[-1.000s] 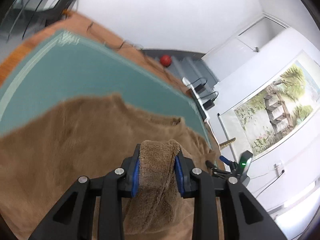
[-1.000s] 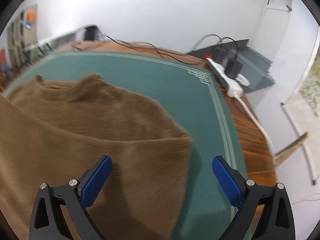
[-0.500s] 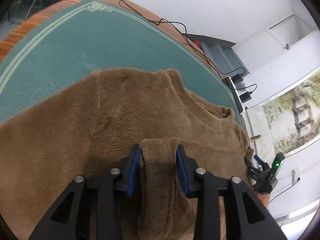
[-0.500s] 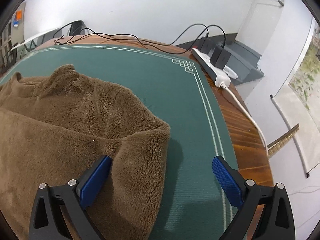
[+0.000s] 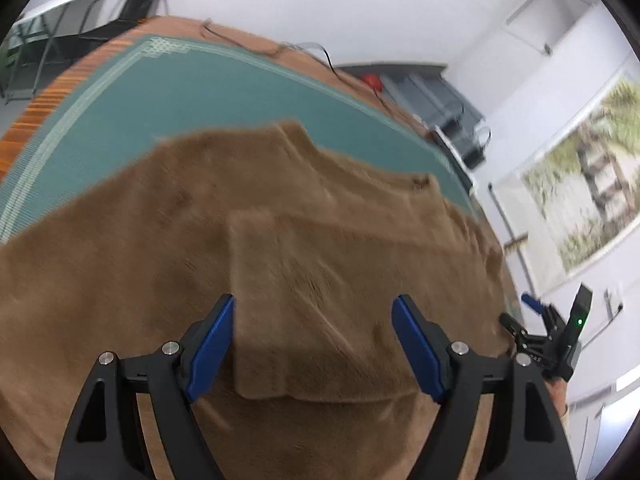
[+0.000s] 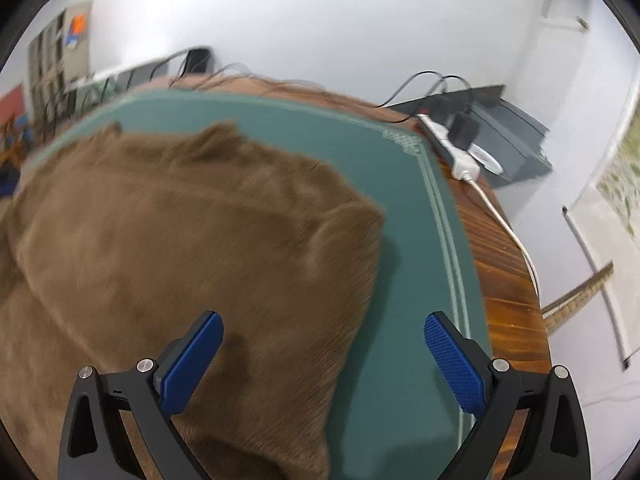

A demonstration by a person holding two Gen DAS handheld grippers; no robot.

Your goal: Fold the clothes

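A long wooden table (image 6: pixel 508 280) with striped brown grain carries a dark green mat (image 5: pixel 192 96) edged with pale double lines and a fret pattern at its corners. Most of the mat is covered by a fuzzy brown fleece garment (image 5: pixel 120 248), spread flat, its far edge and neckline reaching toward the far side of the mat. On top of it lies a folded-over flap of the same fleece (image 5: pixel 316 300), a rough rectangle whose near hem crosses between the left tool's fingers.

The left gripper (image 5: pixel 312 348) tilts steeply down over that flap. Its jaws are opening: the blue pads (image 5: pixel 212 344) stand apart on either side of the flap, which sits between them but is not pinched.

The right gripper (image 6: pixel 320 360) also angles down, above the garment's right edge, where the fleece ends in a rounded fold against bare mat. Its blue ribbed pads (image 6: pixel 452 364) are spread wide, one over the fleece and the other over the green mat, gripping nothing. In the left wrist view this same tool shows small at the far right, off the garment's edge, with a green light lit on it (image 5: pixel 560 340).

Both views are smeared by motion.

At the table's far right corner a white power strip (image 6: pixel 452 144) holds black plugs, and a white cable (image 6: pixel 508 232) trails along the wood toward the near side.
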